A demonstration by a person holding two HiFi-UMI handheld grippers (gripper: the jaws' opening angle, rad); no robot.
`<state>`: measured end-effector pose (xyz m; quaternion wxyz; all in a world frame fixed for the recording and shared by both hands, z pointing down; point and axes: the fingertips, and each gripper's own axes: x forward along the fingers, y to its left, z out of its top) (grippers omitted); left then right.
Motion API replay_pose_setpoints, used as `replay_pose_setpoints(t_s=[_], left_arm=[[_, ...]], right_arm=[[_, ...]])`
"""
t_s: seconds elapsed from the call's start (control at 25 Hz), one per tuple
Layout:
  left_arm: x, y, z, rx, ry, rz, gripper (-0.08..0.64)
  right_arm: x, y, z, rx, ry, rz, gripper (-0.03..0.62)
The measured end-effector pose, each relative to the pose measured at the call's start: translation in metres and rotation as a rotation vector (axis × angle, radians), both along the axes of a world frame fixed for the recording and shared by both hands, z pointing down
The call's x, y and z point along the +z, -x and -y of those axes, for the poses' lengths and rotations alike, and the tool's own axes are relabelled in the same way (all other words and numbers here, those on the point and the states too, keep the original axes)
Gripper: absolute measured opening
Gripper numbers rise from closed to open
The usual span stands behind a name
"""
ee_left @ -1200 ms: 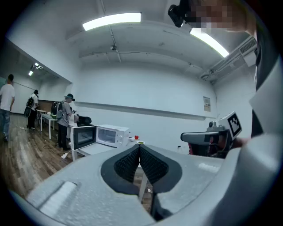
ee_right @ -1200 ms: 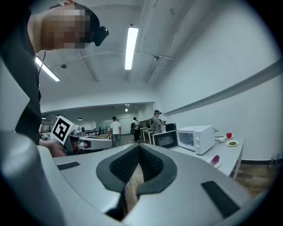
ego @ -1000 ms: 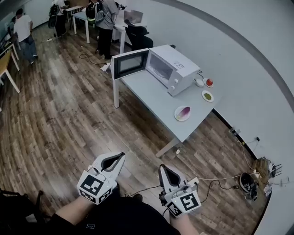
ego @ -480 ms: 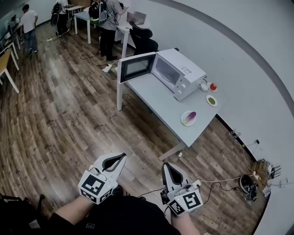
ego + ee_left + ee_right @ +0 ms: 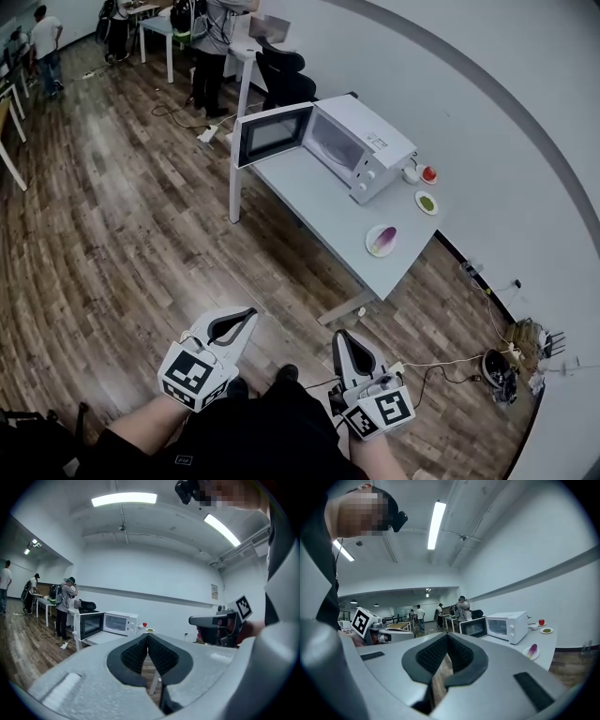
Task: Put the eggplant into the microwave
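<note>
Head view shows the small purple eggplant (image 5: 385, 236) lying on a round white plate (image 5: 372, 247) on the pale grey table (image 5: 309, 187). It is near the white microwave oven (image 5: 367, 139), whose door stands open. You stand well apart from the table. Your left gripper (image 5: 247, 316) has its jaws pressed together on nothing, and your right gripper (image 5: 339, 336) is likewise closed and empty. Expect the eggplant to be light and firm, with smooth skin that may slip. It is probably best to spread the jaws and pinch it gently across its thicker middle, so it neither squirts out nor bruises.
</note>
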<state>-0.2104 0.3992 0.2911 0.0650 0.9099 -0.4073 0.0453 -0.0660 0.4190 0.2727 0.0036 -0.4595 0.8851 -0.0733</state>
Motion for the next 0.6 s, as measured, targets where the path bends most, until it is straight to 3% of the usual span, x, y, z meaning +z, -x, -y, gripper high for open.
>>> replay_pose_setpoints(t_s=[0.32,0.6], left_arm=[[0.005,-0.030,0.051,0.017,0.004,0.026,0.009],[0.001,-0.080,0.107,0.041,-0.001,0.047,0.009]], right_arm=[[0.011,-0.028,0.047,0.012,-0.007,-0.014,0.014],[0.012,-0.074,0.102,0.034,-0.023,-0.029,0.014]])
